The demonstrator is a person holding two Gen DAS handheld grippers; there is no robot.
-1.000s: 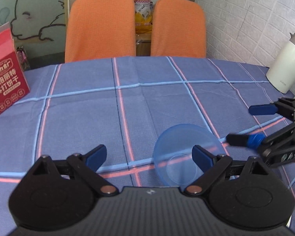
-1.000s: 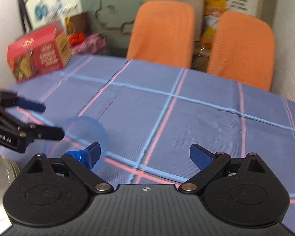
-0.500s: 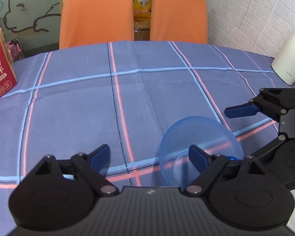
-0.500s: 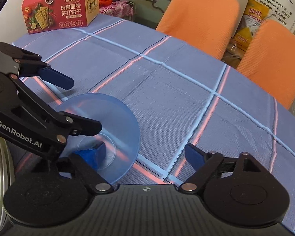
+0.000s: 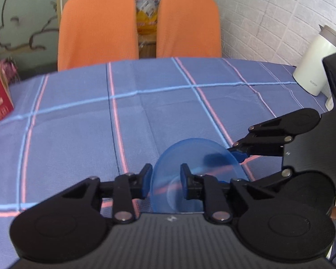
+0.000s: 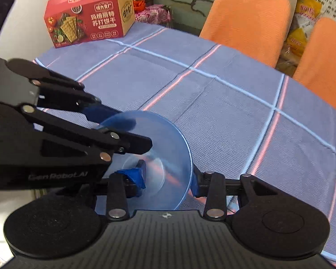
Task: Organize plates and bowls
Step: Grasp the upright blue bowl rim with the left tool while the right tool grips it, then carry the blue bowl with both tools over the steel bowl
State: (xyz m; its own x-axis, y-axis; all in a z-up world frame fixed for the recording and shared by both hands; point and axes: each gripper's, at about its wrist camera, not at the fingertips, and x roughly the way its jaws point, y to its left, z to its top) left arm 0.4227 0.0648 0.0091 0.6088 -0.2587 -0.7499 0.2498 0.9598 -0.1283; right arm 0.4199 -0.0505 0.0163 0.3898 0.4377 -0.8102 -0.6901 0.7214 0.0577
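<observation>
Left hand-held gripper (image 5: 164, 183) and right hand-held gripper (image 6: 168, 179) both pinching blue bowl (image 6: 159, 157) rim.

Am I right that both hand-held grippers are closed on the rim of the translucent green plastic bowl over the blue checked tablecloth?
Not quite: the translucent plastic bowl is blue, not green, as the right wrist view shows. Otherwise yes: the left hand-held gripper and right hand-held gripper each close on its rim, over the blue checked tablecloth.
</observation>
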